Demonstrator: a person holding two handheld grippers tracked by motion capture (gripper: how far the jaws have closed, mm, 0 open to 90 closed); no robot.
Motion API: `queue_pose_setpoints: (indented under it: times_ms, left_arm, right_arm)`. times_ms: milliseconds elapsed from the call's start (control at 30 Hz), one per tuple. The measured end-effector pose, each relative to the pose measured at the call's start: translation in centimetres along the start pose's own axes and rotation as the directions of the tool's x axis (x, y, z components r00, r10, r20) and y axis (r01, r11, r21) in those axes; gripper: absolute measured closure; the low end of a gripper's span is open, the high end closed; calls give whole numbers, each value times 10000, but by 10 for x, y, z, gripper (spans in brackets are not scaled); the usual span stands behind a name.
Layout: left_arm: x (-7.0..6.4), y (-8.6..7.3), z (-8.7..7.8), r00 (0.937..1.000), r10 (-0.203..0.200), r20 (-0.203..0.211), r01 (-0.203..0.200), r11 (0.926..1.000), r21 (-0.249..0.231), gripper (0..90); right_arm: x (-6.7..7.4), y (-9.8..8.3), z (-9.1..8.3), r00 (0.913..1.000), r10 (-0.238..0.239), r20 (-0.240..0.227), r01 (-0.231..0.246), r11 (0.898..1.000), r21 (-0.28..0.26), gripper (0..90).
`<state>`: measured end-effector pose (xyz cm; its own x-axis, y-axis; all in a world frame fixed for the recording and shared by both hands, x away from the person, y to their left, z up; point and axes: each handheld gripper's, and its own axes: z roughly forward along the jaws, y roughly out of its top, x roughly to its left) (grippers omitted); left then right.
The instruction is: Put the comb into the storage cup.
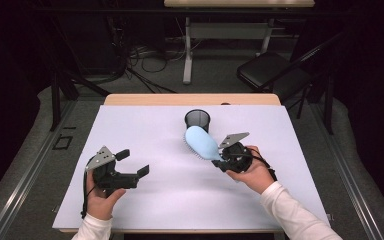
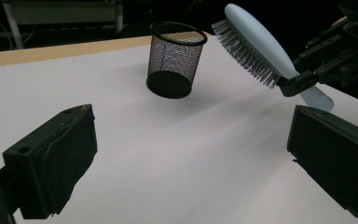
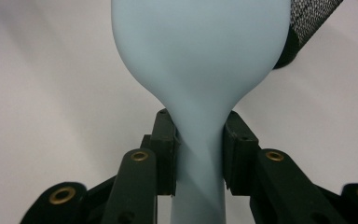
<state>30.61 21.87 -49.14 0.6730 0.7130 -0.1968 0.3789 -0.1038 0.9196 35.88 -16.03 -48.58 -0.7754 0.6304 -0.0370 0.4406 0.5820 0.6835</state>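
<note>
A light blue hairbrush (image 1: 202, 142) is held above the white table cover, its bristles facing down and its head toward a black mesh cup (image 1: 197, 120). My right gripper (image 1: 222, 160) is shut on the brush's handle; the right gripper view shows both pads pressed on the handle's neck (image 3: 199, 154), with the brush back (image 3: 200, 46) above. In the left gripper view the hairbrush (image 2: 256, 44) hangs right of the upright, empty mesh cup (image 2: 175, 58). My left gripper (image 1: 132, 162) stands open above the table at the left, nothing between its fingers (image 2: 51, 158).
The white table cover (image 1: 180, 200) spans the wooden table (image 1: 130, 99). Beyond the far edge stand a black chair (image 1: 272, 70), a desk frame (image 1: 187, 45) and cables on the floor.
</note>
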Motion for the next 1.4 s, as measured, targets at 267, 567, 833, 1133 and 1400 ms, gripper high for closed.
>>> queue_pose_setpoints:
  times_ms: [267,567,833,1133,1400]
  left_arm:
    - [1,0,0,9999,-103,31,103,9999,-30,17]
    - [0,1,0,9997,-248,86,248,9997,-49,17]
    - [1,2,0,9991,-379,181,381,9992,-116,17]
    - [2,4,0,9984,-507,267,511,9985,-178,17]
    - [2,10,1,9963,-703,497,721,9968,-351,17]
  right_arm:
    - [-1,7,-3,9997,233,-112,-240,9973,-694,697]
    - [1,12,-6,9993,370,81,-354,9881,-1496,697]
    - [7,14,-7,9987,291,426,-199,9790,-2028,697]
    - [9,15,-13,9971,530,542,-343,9530,-3009,697]
    - [11,12,-14,9970,429,644,-182,9393,-3427,697]
